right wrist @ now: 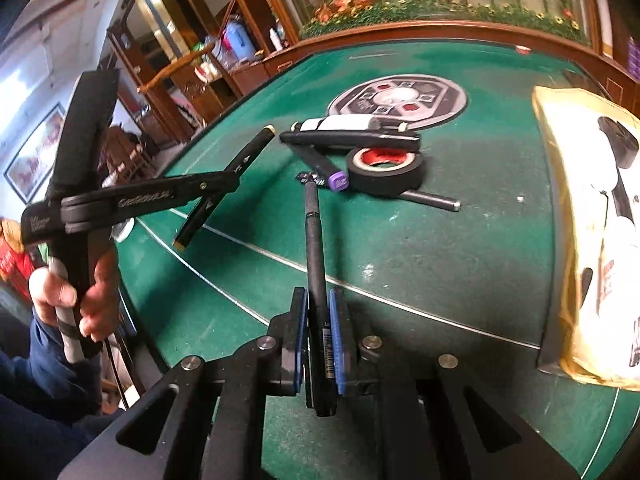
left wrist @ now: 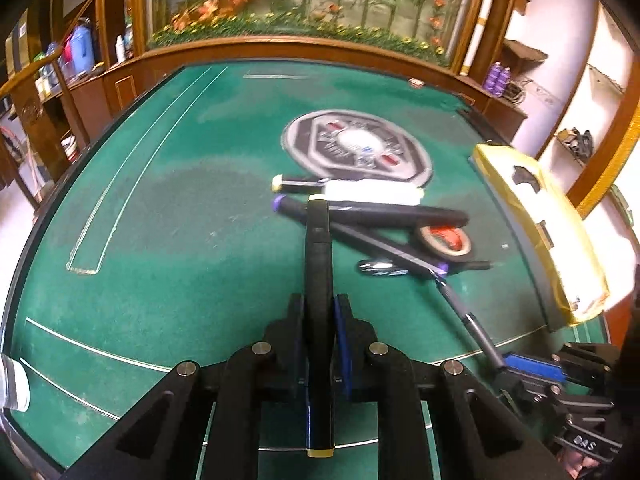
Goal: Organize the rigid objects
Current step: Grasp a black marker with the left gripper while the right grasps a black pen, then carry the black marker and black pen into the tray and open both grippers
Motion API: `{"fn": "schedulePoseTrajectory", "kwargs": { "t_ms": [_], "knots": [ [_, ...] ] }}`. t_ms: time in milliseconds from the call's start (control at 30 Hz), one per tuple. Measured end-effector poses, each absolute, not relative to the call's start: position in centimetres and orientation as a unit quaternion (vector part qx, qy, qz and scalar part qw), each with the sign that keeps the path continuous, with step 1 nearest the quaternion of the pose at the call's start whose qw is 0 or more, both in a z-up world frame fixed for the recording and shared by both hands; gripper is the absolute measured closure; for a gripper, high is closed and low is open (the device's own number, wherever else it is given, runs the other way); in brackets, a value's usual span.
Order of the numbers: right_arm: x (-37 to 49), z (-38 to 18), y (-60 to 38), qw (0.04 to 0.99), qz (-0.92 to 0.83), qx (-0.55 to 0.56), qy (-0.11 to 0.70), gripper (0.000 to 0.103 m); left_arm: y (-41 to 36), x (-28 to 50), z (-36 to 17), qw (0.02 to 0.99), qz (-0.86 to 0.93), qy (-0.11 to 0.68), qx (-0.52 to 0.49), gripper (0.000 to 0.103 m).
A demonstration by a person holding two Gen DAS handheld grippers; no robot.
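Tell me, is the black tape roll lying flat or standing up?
Flat: the black tape roll lies on the green table, its hole facing up.

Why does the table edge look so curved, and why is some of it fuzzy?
Left wrist view: the fisheye lens bows the green table, corners go dark, and the yellow-wrapped box and pens smear slightly. Right wrist view: same bending; the black tape roll is fairly sharp, the box washed out by glare.

The left gripper (left wrist: 319, 320) clamps a black yellow-capped marker (left wrist: 318, 272) above the green table (left wrist: 168, 220), with markers, tape roll (left wrist: 446, 242) and yellow box (left wrist: 540, 232) toward its right edge.
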State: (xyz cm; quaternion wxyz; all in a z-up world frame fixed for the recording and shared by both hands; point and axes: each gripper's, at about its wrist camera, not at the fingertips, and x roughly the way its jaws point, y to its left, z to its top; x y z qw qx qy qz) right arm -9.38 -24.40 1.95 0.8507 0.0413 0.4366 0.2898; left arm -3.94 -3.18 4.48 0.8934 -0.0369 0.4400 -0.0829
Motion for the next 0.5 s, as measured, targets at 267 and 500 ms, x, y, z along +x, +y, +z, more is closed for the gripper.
{"fn": "schedulePoseTrajectory", "kwargs": {
  "t_ms": [267, 500],
  "knots": [
    [-9.1, 3.4, -27.9, 0.864, 0.275, 0.101, 0.410, 0.092, -7.1, -4.6, 6.1, 0.895, -0.135, 0.425, -0.028, 0.088],
    [-9.2, 4.4, -31.8, 0.879, 0.243, 0.146, 0.384, 0.092, -11.9, -4.2, 7.5, 0.886, -0.195, 0.421, -0.026, 0.088]
  ]
}}
